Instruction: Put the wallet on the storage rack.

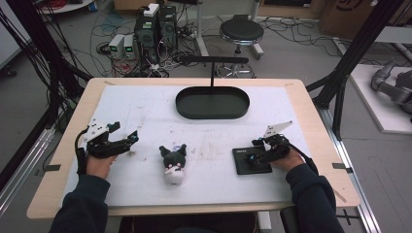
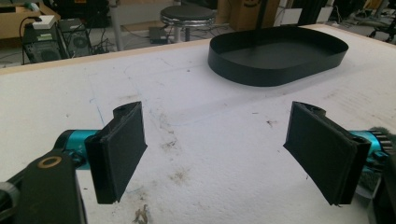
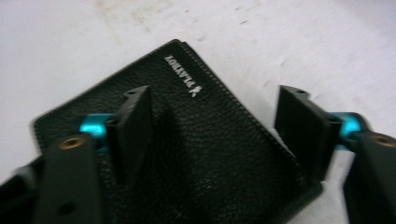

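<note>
The right gripper hangs low over a flat black leather wallet with stitched edges and small white lettering, which lies on the white table covering near the person's right side. Its jaws stand apart, one above the wallet's face and one past its stitched edge, pads pressing on nothing; that straddle looks set for pinching the edge. The left gripper rests wide open over bare covering, holding nothing, likely waiting. A small black-and-white plush toy lies between the hands. A black oval tray sits well beyond, probably the destination.
</note>
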### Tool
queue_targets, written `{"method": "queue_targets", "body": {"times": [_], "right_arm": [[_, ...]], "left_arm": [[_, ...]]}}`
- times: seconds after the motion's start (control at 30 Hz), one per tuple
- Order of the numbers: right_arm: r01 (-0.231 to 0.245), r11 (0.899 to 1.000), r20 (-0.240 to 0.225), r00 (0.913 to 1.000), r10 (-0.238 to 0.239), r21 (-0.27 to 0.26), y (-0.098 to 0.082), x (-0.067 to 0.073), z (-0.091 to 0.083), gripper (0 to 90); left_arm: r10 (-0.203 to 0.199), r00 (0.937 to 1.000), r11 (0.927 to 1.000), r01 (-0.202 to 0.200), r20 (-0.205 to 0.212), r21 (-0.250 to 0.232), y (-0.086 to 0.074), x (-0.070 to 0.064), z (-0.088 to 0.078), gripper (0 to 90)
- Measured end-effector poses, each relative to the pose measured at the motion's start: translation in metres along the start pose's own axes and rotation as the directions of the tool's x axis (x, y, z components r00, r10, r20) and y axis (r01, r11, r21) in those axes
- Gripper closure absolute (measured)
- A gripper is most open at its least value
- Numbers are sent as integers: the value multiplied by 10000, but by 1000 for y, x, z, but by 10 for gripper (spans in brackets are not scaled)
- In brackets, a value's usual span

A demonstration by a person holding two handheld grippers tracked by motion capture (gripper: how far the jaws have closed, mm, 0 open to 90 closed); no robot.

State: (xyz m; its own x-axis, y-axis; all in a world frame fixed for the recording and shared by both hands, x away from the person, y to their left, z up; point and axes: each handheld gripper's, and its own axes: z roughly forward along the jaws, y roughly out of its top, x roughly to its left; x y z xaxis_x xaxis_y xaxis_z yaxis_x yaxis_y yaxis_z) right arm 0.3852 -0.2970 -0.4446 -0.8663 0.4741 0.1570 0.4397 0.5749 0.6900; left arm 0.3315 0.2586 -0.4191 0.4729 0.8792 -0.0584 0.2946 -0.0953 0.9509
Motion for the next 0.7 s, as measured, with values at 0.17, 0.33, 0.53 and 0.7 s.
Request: {"method": "queue_targets", "body": {"times": [0.17,0.33,0.53,0.7], "right_arm": [[-946,9954,-188,9954,943,-177,-3,-10,-4,556],[-1414,9897,-281,9896,1407,-238,-5,-14,-11,811],[-1256,9917,170,9919,1261,-268,-3,-10,-14,900],[-1599,9866,12,9871,1600,-327,-5,-13,-16,900]], "left_arm": [[28,10000,9999,-28,-15,97,-1,-1,1,198],[31,10000,9999,-31,-28,118,-1,0,0,199],[2,10000,9999,-1,-81,134,-1,0,0,200],[6,9999,9999,-4,-101,163,-1,0,0,201]]}}
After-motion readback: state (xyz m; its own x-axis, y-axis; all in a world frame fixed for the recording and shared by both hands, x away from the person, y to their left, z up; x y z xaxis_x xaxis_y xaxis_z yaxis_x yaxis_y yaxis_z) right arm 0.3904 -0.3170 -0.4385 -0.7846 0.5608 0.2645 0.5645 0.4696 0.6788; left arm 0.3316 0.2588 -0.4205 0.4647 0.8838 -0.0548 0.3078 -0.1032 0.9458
